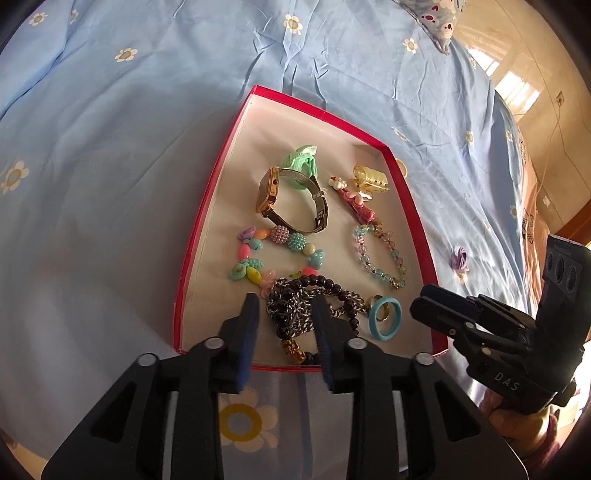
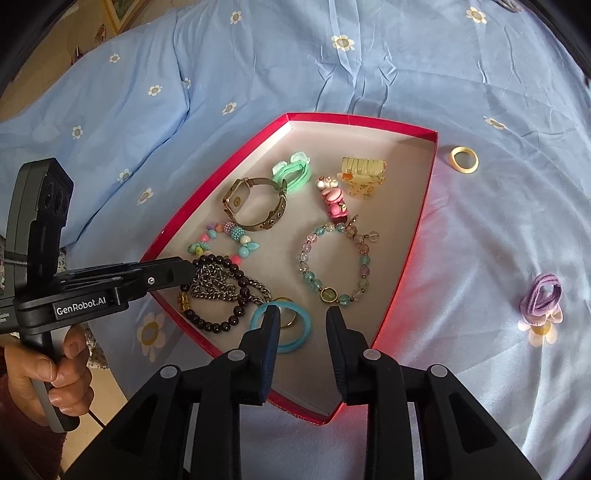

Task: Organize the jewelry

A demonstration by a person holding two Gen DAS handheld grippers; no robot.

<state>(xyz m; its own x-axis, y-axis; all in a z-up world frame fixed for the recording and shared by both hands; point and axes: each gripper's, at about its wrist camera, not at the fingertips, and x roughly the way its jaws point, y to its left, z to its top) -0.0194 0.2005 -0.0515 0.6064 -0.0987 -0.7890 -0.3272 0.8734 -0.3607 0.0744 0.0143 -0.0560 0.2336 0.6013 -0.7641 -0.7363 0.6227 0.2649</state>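
Observation:
A red box lies on the bed and holds a watch, several bead bracelets, a green hair tie, a yellow claw clip, a pink clip and a blue ring. My left gripper is open above the black bead bracelet and chain. My right gripper is open over the box's near end, beside the blue ring. A yellow ring and a purple hair tie lie on the sheet outside the box.
The blue flowered bedsheet spreads around the box, with wrinkles beyond it. A patterned pillow lies at the far right. The wooden floor shows past the bed's right edge.

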